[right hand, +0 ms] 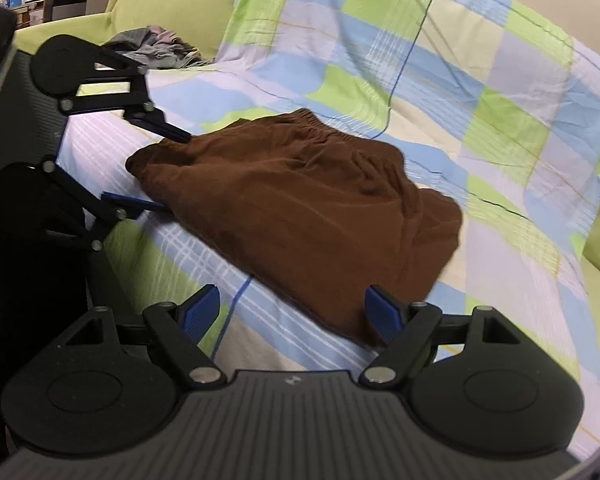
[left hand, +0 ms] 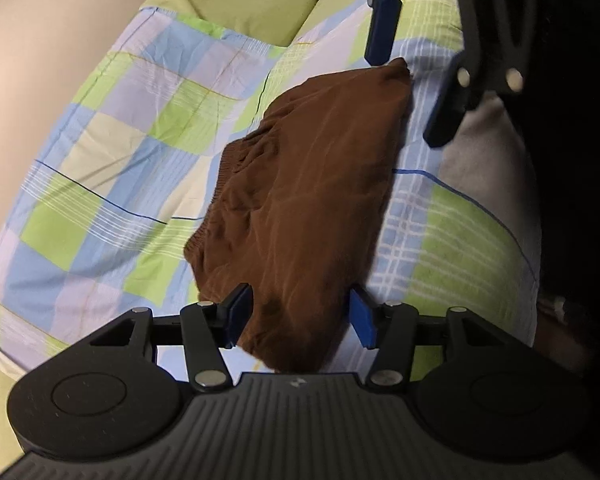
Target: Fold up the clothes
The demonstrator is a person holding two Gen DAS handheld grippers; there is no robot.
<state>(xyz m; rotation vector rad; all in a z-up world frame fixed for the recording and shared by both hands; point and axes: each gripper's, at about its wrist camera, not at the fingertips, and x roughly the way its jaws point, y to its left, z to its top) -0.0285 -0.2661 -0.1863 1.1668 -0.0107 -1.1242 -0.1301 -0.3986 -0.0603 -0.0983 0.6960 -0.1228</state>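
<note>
Folded brown corduroy-like shorts w/ gathered elastic waistband (left hand: 300, 200) lie flat on a checked green, blue & lilac bedsheet (left hand: 111, 152) over a green sofa. In left wrist view the long axis runs from near the camera up & away to the right, waistband edge on the left side.

Left gripper (left hand: 297, 316): jaws apart, near end of shorts between the blue pads, contact unclear.

Right gripper (right hand: 291, 314): jaws wide, straddling the near edge (right hand: 300, 216), not clamped. Shorts' near corner is cut off by the gripper body. Grey clothes heap (right hand: 155, 50) is blurry, far back.
</note>
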